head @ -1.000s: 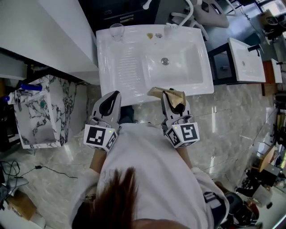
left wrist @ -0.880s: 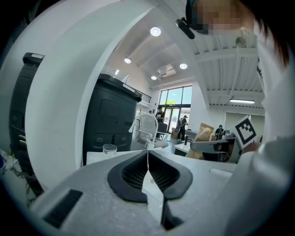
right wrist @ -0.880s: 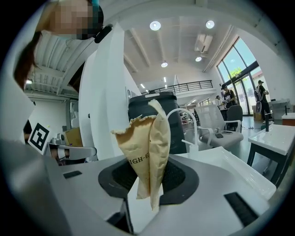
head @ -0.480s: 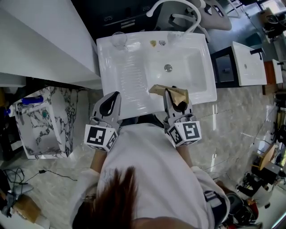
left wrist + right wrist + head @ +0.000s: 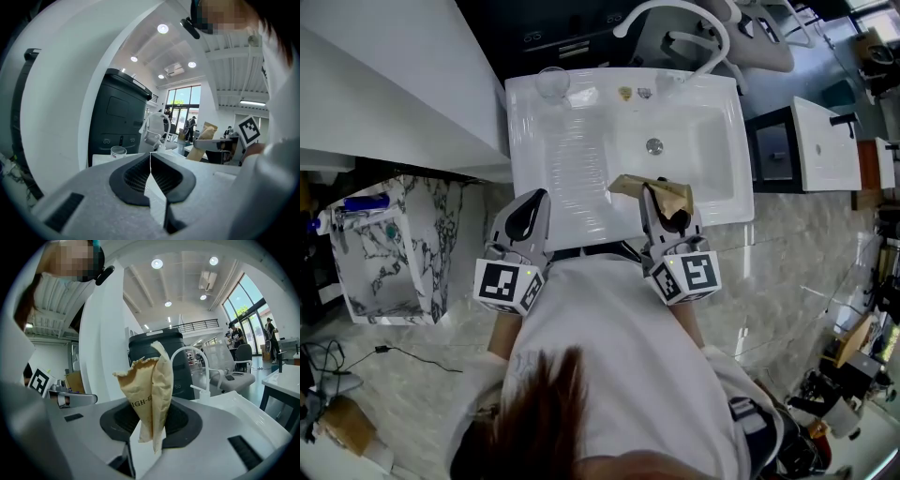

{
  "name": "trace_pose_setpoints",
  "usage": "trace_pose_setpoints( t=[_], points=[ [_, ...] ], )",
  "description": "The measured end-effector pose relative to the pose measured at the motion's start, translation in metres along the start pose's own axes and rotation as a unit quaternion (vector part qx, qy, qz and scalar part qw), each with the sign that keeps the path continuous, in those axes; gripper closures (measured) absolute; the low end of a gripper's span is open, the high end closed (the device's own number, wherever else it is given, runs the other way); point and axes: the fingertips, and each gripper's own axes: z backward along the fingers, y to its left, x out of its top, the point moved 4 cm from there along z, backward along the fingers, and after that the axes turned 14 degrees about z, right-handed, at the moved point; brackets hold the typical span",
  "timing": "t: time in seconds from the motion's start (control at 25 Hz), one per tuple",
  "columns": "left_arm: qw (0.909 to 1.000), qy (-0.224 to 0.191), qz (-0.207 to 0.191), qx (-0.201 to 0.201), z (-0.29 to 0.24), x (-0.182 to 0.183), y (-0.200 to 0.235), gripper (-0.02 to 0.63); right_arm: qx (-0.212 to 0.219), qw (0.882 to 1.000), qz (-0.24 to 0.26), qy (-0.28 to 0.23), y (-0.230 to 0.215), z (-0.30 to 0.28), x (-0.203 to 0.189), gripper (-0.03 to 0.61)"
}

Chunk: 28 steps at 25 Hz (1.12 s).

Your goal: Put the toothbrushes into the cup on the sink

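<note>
A white sink [image 5: 558, 141] lies in front of me in the head view. A clear cup [image 5: 551, 82] stands on its back left corner, also seen small in the left gripper view as the cup [image 5: 118, 151]. My right gripper [image 5: 661, 194] hovers over the sink's front edge, shut on a brown paper packet [image 5: 649, 190]. In the right gripper view the packet [image 5: 149, 390] stands upright between the pads of the gripper [image 5: 152, 420]. My left gripper [image 5: 532, 202] is shut and empty at the sink's front left, its pads meeting [image 5: 150, 161]. No bare toothbrush shows.
A curved white faucet [image 5: 675, 19] rises behind the basin with its drain [image 5: 653, 145]. A white counter [image 5: 394, 84] borders the sink's left, with a marbled stand [image 5: 389, 253] below it. A second white sink [image 5: 825, 141] stands at the right. Marbled floor surrounds.
The view has shifted forward, so the sink sits slightly lower and closer under the grippers. Both grippers keep their pose, and the packet stays in the right one.
</note>
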Motion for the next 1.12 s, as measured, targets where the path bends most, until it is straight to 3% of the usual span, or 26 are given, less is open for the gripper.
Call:
trace_pose_setpoints(
  t=[0.72,1.12],
  points=[
    [0.9983,-0.031,0.004,0.05,-0.015,0.017,-0.004,0.598,0.057,0.998,0.014,-0.02,-0.025,-0.033,0.015,0.463],
    [0.9985,-0.033,0.005,0.044,-0.023,0.022,0.005,0.598,0.044,0.999,0.016,-0.02,-0.027,-0.039,0.016,0.463]
  ],
)
